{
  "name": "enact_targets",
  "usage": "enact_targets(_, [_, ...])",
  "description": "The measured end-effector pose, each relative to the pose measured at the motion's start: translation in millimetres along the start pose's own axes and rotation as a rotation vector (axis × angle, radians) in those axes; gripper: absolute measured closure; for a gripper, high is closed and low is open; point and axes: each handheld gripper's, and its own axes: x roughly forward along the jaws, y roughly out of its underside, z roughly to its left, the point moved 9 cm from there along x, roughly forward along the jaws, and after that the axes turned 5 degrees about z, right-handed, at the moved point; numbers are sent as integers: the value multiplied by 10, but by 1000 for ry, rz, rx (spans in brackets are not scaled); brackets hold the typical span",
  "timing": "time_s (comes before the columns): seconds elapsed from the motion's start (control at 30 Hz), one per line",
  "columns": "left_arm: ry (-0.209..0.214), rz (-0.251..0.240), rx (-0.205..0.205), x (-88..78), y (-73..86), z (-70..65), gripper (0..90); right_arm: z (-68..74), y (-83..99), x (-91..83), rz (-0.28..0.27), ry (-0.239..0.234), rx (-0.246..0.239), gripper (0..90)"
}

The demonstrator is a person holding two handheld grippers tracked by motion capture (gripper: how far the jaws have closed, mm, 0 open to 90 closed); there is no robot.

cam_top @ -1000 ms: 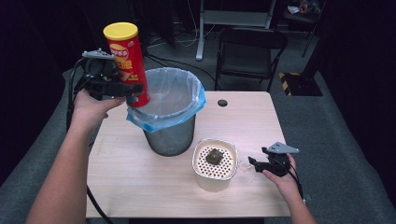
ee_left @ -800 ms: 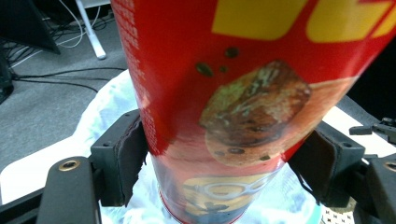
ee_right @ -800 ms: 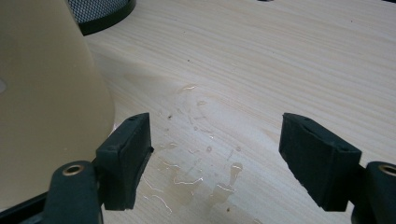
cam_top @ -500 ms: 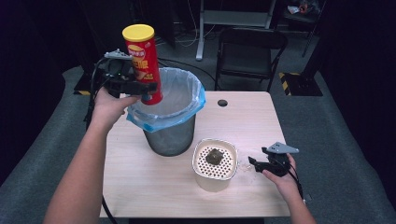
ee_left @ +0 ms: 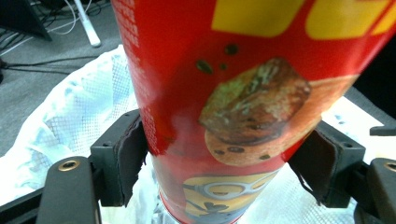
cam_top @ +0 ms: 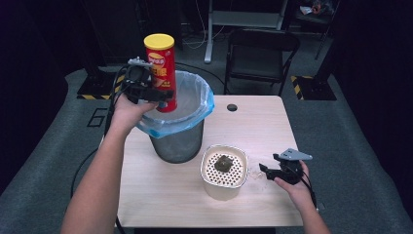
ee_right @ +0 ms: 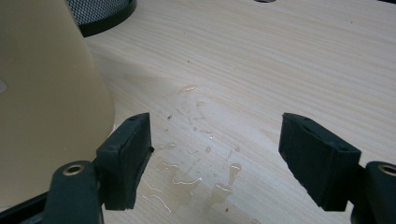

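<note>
The left gripper (cam_top: pixel 163 95) is clamped on the lower part of a red can (cam_top: pixel 160 68), one pad on each side of it, as the left gripper view shows (ee_left: pixel 224 116); the can stands upright, yellow lid on top, its long axis vertical; its base hangs just inside the near-left rim of the bin (cam_top: pixel 175 146), over the blue liner (cam_top: pixel 204 105). So the drop lies straight below the can, or a touch further toward the bin's middle; I'd judge the move to come is a small carry inward and then a release, and the thing to watch is the base catching the liner's edge, since it sits so close to the rim. The right gripper (cam_top: pixel 265 170) rests low on the table (cam_top: pixel 253 122), jaws apart with nothing between them, just right of the cream tub (cam_top: pixel 224 170); there is a small wet patch (ee_right: pixel 196 172) on the wood under its jaws; it is well apart from the bin, so the left hand alone is placed for this.
</note>
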Motion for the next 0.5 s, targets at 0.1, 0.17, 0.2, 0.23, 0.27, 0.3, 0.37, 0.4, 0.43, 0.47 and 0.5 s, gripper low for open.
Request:
enact_targets(0.1, [-2, 19, 3, 32, 6, -4, 240, -4, 3, 0, 2, -2, -2, 253])
enact_targets(0.17, [-2, 32, 3, 53, 17, -14, 240, -6, 7, 2, 4, -4, -2, 253])
enact_targets(0.2, [-1, 45, 10, 59, 28, -12, 240, -6, 6, 3, 4, -4, -4, 253])
enact_targets(0.23, [-3, 47, 7, 73, 31, -12, 240, -3, 4, 2, 1, -3, -2, 253])
enact_targets(0.27, [-6, 47, 5, 86, 35, -10, 240, -4, 2, 0, 1, 0, -2, 253])
enact_targets(0.3, [-5, 47, 5, 95, 37, -11, 240, -2, -1, 0, -2, -1, -2, 253])
enact_targets(0.37, [-6, 52, 1, 109, 45, -8, 240, 0, -4, -2, -4, -3, -3, 253])
enact_targets(0.4, [-11, 58, 2, 119, 53, 0, 241, -1, -2, -1, -3, -2, -3, 253])
enact_targets(0.43, [-17, 59, -2, 125, 58, 11, 240, 6, -1, -1, -2, -5, -2, 252])
enact_targets(0.47, [-25, 49, -7, 120, 56, 20, 237, 9, 0, -1, -1, -7, -3, 253])
enact_targets(0.5, [-37, 29, -25, 113, 44, 33, 192, 7, 4, -1, 3, -8, -5, 253])
